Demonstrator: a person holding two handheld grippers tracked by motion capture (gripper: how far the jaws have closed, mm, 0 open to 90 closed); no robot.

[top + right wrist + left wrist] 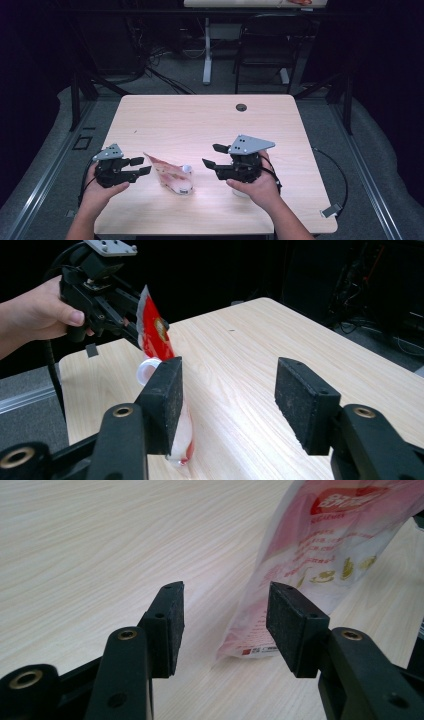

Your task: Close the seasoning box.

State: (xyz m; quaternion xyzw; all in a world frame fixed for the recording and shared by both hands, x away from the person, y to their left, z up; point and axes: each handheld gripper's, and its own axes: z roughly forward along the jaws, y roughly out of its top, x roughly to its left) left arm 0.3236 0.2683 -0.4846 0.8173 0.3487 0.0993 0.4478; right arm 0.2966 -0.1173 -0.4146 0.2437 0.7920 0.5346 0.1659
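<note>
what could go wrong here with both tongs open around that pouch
1. The spouted pouch lies loose on the table between the open left tongs and open right tongs; a one-sided push would likely slide it instead of gripping it.
2. The left tongs face its thin flat end, which may crumple or slip out.
3. The white cap sits near the right tongs; a clumsy close could knock it.

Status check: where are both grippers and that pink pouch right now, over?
Left gripper open, jaws at the pouch's flat end. Right gripper open, apart from it. Pouch lying on the table, white cap toward right gripper. Nothing in the way.
</note>
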